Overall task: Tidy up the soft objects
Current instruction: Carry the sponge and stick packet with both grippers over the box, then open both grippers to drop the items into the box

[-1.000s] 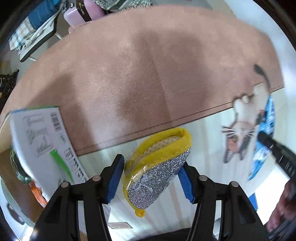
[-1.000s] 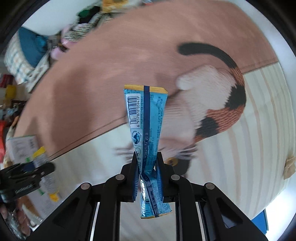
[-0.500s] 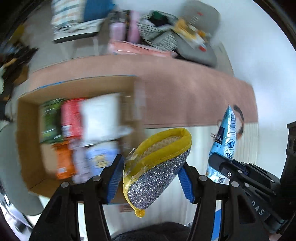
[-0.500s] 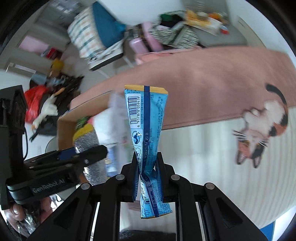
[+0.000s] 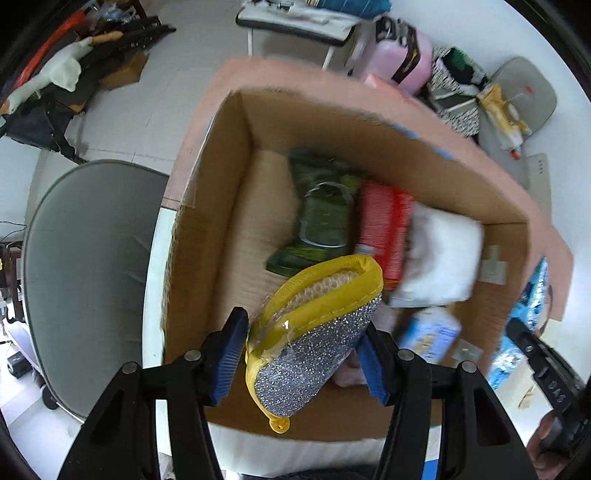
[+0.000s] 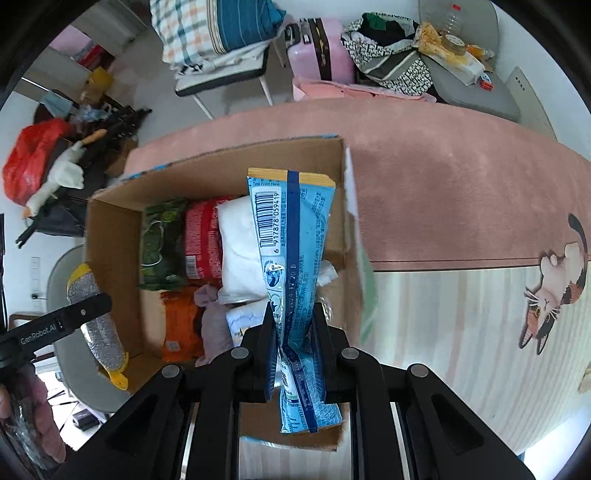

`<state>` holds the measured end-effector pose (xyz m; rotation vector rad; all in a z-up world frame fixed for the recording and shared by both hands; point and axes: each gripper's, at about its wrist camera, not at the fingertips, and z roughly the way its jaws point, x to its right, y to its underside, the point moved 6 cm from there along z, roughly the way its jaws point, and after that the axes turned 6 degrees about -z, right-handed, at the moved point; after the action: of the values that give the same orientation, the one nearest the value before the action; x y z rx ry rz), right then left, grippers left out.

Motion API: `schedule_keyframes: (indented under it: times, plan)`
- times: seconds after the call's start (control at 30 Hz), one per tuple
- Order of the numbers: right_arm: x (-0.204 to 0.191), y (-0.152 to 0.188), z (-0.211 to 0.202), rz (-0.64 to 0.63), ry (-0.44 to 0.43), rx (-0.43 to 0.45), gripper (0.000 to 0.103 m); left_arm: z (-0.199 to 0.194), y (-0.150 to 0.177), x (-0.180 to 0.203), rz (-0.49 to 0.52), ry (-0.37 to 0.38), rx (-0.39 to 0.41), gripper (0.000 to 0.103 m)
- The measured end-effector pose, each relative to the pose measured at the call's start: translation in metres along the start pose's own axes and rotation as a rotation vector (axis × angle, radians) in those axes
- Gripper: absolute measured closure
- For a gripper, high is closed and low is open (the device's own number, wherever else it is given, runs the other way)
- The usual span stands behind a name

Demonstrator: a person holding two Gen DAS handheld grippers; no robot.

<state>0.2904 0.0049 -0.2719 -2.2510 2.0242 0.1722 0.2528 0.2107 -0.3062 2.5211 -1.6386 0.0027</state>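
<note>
A pink rug (image 6: 443, 192) covers the floor, meeting a pale striped mat (image 6: 443, 332) that carries a cat motif (image 6: 550, 291). An open cardboard box (image 5: 236, 192) stands on the rug's corner, flaps up, walls forming a continuous rim. Bare cardboard floor shows along the box's left wall; the right half is packed. Contents against the far wall, left to right: green packet (image 5: 325, 214), red packet (image 5: 384, 225), white soft pack (image 5: 439, 254). Nearer the front wall lie an orange packet (image 6: 181, 325) and a mauve cloth (image 6: 214, 325). A grey chair (image 5: 85, 266) stands just beside the box's left wall. Clutter, a pink suitcase (image 6: 317, 48) and folded bedding (image 6: 221, 29) line the room's far side.

The left gripper (image 5: 301, 354) pinches a yellow-edged silver scouring sponge (image 5: 317, 332) above the box's front-left area. The right gripper (image 6: 293, 347) clamps a blue sachet (image 6: 291, 258) upright over the box's front-right corner.
</note>
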Motion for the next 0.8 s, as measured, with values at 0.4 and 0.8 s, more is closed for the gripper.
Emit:
schedule_keyframes:
  times: [0.4,0.8]
  plan:
    - [0.006,-0.006,0.036,0.006,0.117,-0.058,0.078,0.028,0.000,-0.008,0.021,-0.004,-0.102,0.046]
    - [-0.006,0.008,-0.003,-0.013,0.103,-0.003,0.027,-0.016,0.023,-0.002,0.104,0.007,0.017,0.029]
